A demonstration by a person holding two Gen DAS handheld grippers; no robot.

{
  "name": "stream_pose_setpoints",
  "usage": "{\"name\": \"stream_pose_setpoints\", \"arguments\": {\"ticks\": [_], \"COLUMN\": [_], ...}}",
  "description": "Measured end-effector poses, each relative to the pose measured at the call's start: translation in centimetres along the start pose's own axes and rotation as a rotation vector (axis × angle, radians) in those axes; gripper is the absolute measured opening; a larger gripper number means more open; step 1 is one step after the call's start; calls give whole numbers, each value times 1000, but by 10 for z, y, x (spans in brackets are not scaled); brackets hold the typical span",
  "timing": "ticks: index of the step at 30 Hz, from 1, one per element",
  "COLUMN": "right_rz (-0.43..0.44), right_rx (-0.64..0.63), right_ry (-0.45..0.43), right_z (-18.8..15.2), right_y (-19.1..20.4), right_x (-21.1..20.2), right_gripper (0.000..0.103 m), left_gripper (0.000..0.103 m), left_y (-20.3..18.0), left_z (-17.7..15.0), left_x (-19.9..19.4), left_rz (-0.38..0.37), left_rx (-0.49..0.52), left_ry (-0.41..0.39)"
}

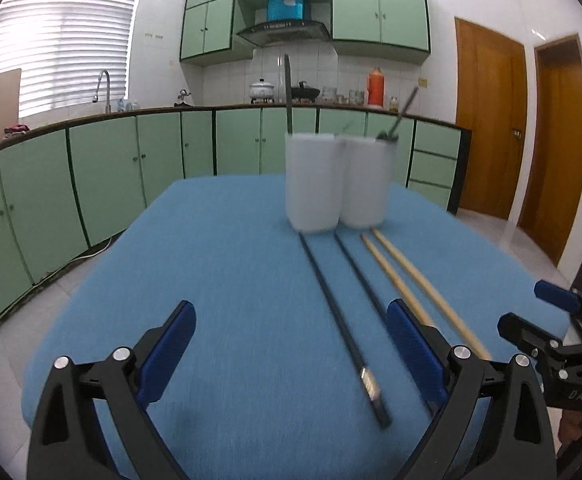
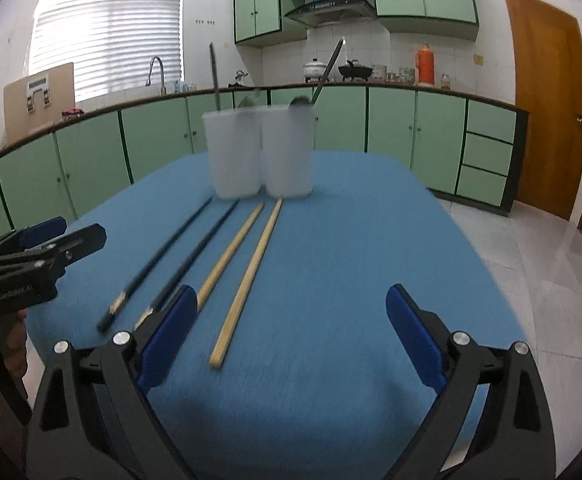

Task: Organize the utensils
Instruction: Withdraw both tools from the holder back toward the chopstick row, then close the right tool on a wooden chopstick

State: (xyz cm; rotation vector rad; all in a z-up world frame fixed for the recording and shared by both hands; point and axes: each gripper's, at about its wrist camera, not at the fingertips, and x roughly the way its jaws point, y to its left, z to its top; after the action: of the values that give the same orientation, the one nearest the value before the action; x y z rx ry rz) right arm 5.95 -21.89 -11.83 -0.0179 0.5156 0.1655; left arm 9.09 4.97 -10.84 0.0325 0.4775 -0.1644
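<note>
Two white cups (image 1: 313, 182) (image 2: 237, 152) stand side by side at the far middle of the blue table (image 1: 219, 280) (image 2: 351, 240); the second cup (image 1: 365, 182) (image 2: 289, 152) is on the right. Each holds an upright utensil. Two black chopsticks (image 1: 337, 320) (image 2: 163, 256) and two wooden chopsticks (image 1: 415, 280) (image 2: 251, 272) lie in front of the cups. My left gripper (image 1: 291, 344) is open and empty above the black chopsticks. My right gripper (image 2: 291, 336) is open and empty, just right of the wooden chopsticks. Each gripper shows in the other's view (image 1: 547, 312) (image 2: 51, 236).
Green kitchen cabinets (image 1: 131, 168) run along the back wall with a sink, pots and an orange flask (image 1: 376, 86) on the counter. Wooden doors (image 1: 491, 120) stand at the right. Tiled floor surrounds the table.
</note>
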Motion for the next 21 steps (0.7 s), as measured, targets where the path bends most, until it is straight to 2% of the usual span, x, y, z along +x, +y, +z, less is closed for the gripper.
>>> {"name": "stream_pose_setpoints", "arguments": {"ticks": [7,10,12,14,15,20,21], "right_rz": [-70,-98,-103,-94,-91,-79,-81], "right_rx": [-28,-84,-105,-117,-119,-89,-84], "right_ry": [-65,-91,-91,-86,-82,-75,-76], "right_z": [-21,-29,-32,-35,-36,-38,-38], "right_y": [20,33,39,43,44,46,46], "right_x": [-4,-5,-3,-1,0,1,2], "right_gripper": [92,77,72,59,56,27,26], "left_gripper": [94,94,94,94,94,94,94], "left_y": [5,6,5,4,4,1,0], "left_z": [-25,-26,-26,-27,-27,-27,-27], "left_x": [-10,-14,-17,-20,-21,-23,-24], "left_rz": [27,30,30,30,30,25,24], "left_rx": [-6,-15,-13,-12,-13,-17,-17], "left_ry": [25,24,18,13,12,8,6]}}
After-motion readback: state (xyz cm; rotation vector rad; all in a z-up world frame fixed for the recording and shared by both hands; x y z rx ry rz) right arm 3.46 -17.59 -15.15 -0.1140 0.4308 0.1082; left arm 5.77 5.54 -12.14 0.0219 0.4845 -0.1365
